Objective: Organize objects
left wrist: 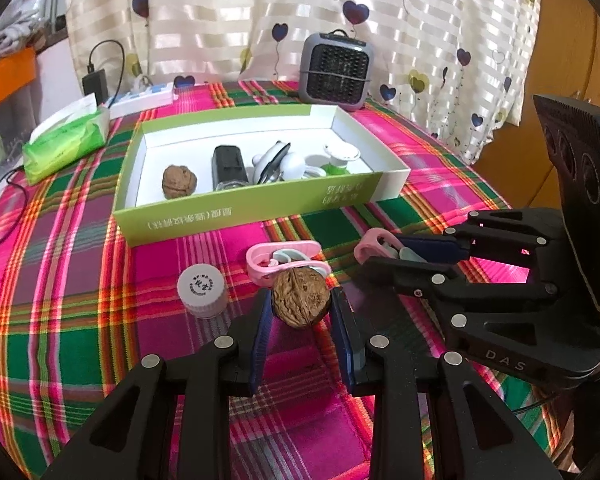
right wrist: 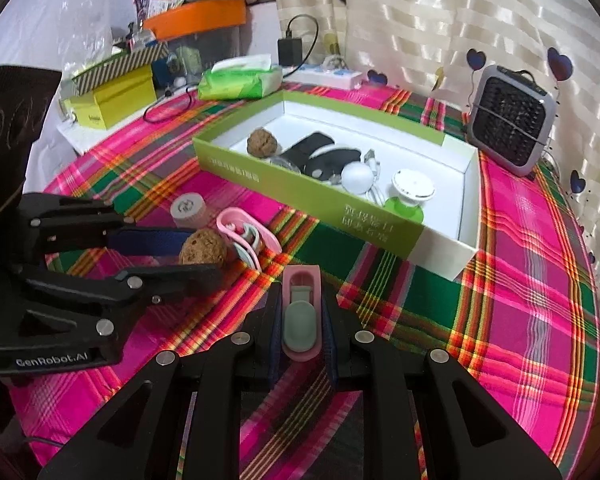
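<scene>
Two grippers gripped: left gripper (left wrist: pixel 301 309) fingers pinched a wrinkled brown walnut (left wrist: pixel 300 298), right gripper (right wrist: pixel 301 322) fingers a pink plastic clip (right wrist: pixel 301 312), above the pink-green plaid worktop (right wrist: pixel 520 320); a green-white cardboard box (left wrist: pixel 204 220) lay at twelve o'clock before the heart-print curtain (left wrist: pixel 380 0).

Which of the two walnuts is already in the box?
The wrinkled brown walnut at the left end of the green-and-white cardboard box. The other walnut is outside, clamped in the left tool above the tablecloth.

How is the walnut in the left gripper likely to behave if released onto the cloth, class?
The walnut is roundish, so it may roll. Its ridged shell probably resists slipping between the left gripper pads. It looks hard, likely stiff.
</scene>
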A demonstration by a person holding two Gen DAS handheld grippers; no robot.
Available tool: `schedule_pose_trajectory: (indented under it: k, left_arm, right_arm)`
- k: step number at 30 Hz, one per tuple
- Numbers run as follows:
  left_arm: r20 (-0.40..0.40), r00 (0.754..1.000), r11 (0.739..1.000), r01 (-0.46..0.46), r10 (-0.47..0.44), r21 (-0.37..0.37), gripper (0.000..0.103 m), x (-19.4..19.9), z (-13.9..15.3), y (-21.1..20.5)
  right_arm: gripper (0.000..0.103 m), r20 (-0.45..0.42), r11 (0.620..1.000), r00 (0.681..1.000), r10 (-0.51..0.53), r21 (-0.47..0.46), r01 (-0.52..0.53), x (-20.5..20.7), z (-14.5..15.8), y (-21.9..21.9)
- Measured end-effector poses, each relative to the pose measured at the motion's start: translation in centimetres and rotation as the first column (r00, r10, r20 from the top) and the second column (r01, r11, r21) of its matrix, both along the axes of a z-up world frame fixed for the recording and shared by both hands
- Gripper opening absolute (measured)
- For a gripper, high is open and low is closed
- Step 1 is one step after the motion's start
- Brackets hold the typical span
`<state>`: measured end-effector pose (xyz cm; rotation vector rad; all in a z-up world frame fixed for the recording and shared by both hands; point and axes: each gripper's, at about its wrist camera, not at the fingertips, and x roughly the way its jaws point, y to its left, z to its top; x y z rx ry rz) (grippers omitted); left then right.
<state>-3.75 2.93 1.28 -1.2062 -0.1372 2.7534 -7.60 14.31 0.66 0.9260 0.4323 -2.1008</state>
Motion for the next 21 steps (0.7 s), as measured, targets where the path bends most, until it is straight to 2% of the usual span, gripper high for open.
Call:
schedule_pose_trajectory:
  k: [11, 21]
  left_arm:
    - [-0.083, 0.996, 1.000, -0.013, 0.013, -0.008, 0.027, -0.5, 3.0, -0.6]
    - [-0.105, 0.994, 0.998, -0.037, 0.032, -0.046, 0.027, -2.6, 3.7, -0.7]
  right_arm:
    - [0.018, -0.046, 0.996, 0.999, -0.014, -0.086, 0.010, 0.5, 2.8, 0.1]
    - [0.018, -0.063, 0.993, 0.997, -0.053, -0.112, 0.046, -1.4, 3.8, 0.1]
